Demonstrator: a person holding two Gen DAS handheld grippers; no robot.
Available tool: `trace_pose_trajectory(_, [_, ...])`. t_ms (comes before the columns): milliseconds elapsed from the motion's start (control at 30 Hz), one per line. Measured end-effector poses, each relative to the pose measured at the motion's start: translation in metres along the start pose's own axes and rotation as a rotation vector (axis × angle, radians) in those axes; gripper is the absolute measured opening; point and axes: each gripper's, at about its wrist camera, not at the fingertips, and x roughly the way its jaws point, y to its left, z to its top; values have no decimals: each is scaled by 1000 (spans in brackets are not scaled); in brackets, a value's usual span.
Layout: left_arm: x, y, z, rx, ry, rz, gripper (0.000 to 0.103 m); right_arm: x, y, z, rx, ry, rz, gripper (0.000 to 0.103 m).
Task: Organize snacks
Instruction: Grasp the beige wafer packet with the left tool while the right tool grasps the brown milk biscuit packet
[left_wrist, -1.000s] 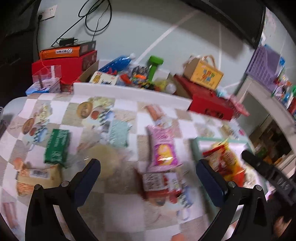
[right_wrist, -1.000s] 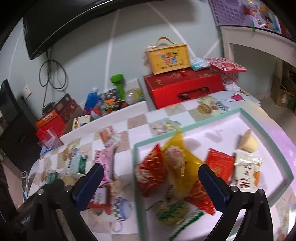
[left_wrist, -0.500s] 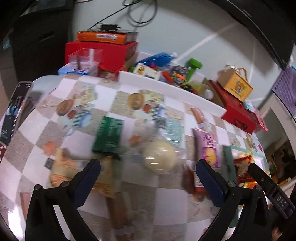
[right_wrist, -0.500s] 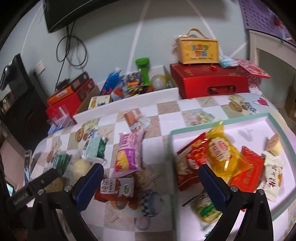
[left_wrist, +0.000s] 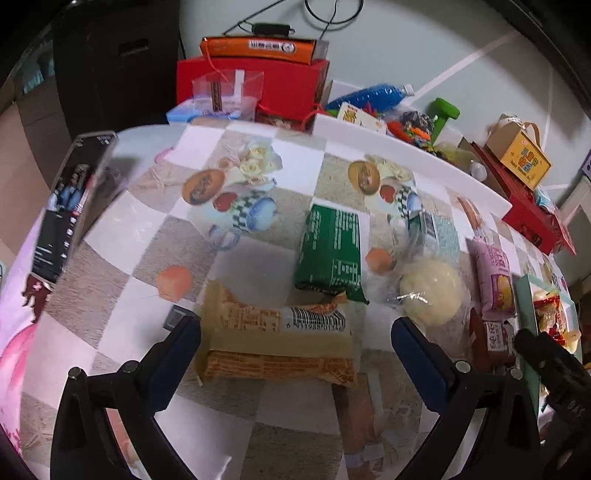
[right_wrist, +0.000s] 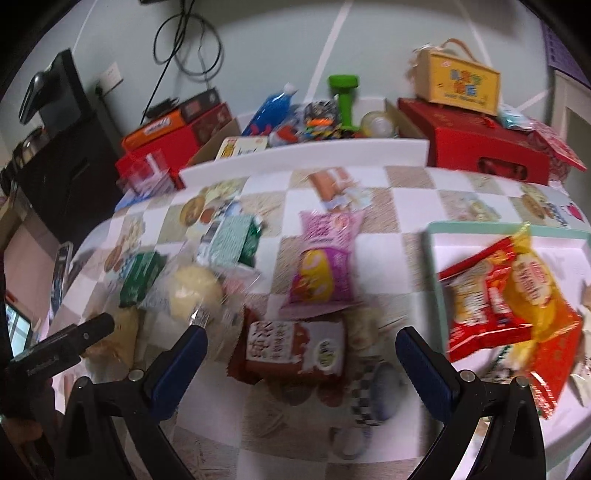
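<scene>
Left wrist view: the left gripper (left_wrist: 295, 336) hangs over the checked tablecloth (left_wrist: 122, 229), jaws wide apart and empty. A tan wafer packet (left_wrist: 277, 343) lies flat between the fingertips, barcode up. Its far edge touches a green packet (left_wrist: 330, 254). Just right sits a round bun in clear wrap (left_wrist: 430, 291), then a pink packet (left_wrist: 495, 277) and a brown packet (left_wrist: 493, 336) toward the teal-rimmed tray (left_wrist: 524, 295). A phone (left_wrist: 70, 206) lies at the table's left edge.

Right wrist view, blurred: the right gripper (right_wrist: 301, 349) is also spread open, holding nothing. The brown packet (right_wrist: 291, 347) lies between its fingertips, the pink packet (right_wrist: 325, 269) beyond it. The tray (right_wrist: 430, 243) to the right already holds red and yellow snack bags (right_wrist: 517, 295). The left gripper's tip (right_wrist: 70, 338) shows at far left, near the bun (right_wrist: 194, 291).

Risks, as judged: the wafer packet is broad and flat, so closing across its length may buckle it or crush the wafers. The jaws may also catch the green packet's edge. Both grippers work close together; a sweep toward the tray could collide or drag the bun's loose wrap.
</scene>
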Motion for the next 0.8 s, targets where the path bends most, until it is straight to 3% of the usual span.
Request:
trace_pose_trajectory(300, [20,3,-1,21,30,96,103,29,8,-9,-34,63,-14,103])
trace_pose_trajectory(533, [24,17,-1,-70,40,64,102,35,8,-12,-34,71,-24,103])
trace_pose_trajectory(600, [23,17,-2,-74,37,62,99,35,8,-12,-33,69,-26,96])
trace_pose_trajectory(667, [19,17,-2,-86,25,42,87,35,7,-12,-31,61,-33,86])
trace_pose_trajectory(800, [17,11,-2,-76,24,16,81,31,5,-12,-25,53,-36,71])
